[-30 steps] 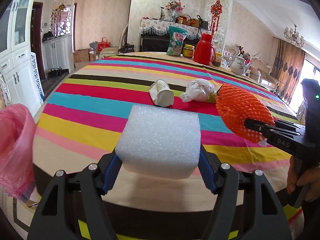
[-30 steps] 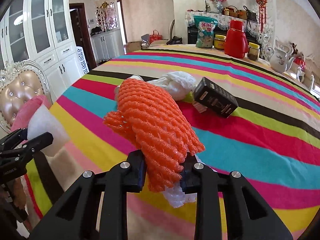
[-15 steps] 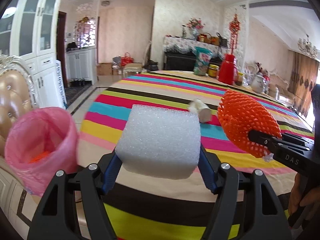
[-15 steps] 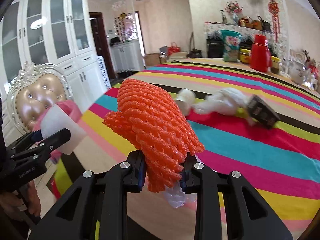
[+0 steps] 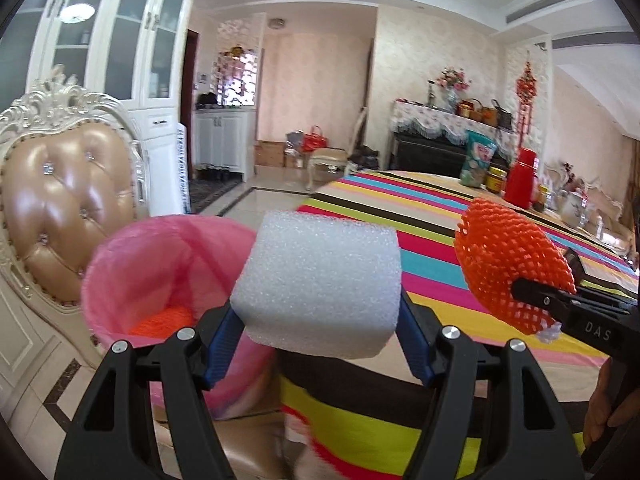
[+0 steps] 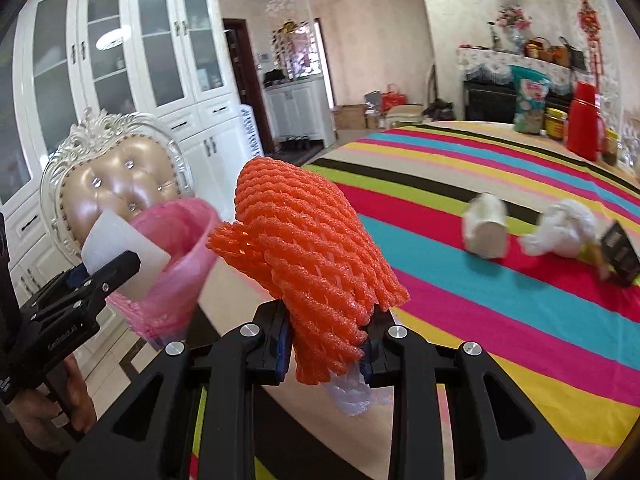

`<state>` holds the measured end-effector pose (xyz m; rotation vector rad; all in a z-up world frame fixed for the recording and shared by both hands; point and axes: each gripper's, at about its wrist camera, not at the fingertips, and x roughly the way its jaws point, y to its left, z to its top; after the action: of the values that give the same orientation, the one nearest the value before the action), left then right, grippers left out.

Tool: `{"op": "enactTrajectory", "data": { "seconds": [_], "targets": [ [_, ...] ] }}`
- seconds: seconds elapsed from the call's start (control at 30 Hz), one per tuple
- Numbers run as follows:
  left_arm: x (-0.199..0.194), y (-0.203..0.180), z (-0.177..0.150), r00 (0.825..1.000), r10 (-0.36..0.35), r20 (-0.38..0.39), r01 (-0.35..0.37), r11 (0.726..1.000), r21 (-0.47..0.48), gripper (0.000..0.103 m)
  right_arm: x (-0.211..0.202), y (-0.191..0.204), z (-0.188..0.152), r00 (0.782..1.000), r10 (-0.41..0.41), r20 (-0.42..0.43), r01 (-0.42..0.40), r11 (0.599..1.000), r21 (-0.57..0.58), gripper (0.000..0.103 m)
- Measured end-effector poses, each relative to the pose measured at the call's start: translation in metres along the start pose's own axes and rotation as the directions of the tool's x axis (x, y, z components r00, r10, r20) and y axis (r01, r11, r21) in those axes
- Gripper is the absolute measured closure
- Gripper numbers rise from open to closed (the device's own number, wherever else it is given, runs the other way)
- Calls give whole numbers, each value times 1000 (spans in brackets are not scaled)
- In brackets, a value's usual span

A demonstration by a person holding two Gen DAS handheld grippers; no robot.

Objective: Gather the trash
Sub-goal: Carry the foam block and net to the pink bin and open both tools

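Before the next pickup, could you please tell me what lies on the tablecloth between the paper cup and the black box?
A crumpled white plastic bag lies between the paper cup and the black box, as the right wrist view shows.

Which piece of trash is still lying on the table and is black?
The small black box at the right, beside the white crumpled bag; the paper cup is white too.

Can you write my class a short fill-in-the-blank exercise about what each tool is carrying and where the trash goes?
1. The left tool grips a white block of ____.
2. The right tool grips a foam net coloured ____.
3. The bin liner beside the table is ____.
4. The liner already holds something ____ at its bottom.

Missing words: foam; orange; pink; orange
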<state>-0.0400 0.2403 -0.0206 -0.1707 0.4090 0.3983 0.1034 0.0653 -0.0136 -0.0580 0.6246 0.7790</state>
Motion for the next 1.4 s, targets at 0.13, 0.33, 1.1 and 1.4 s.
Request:
{"op": "enactTrajectory", "data": {
  "seconds": [0.13,0.33,1.1,1.4],
  "targets": [
    [6,30,7,998,65,1,-65,998,-16,36,17,29,8,999,47,-14,-48,998,-43,76],
    [13,78,10,992,127,-22,-128,989,-68,36,44,70,20,994,110,-28,-111,991,-79,76],
    [61,169,25,981,195,-23,-196,969,-148,11,117,133,59,979,189,-77,-197,974,-110,73],
    [10,202,27,947,317,59,-296,928,-227,5,146,162,54,964,227,-141,-247,959,-142,57]
  ]
}}
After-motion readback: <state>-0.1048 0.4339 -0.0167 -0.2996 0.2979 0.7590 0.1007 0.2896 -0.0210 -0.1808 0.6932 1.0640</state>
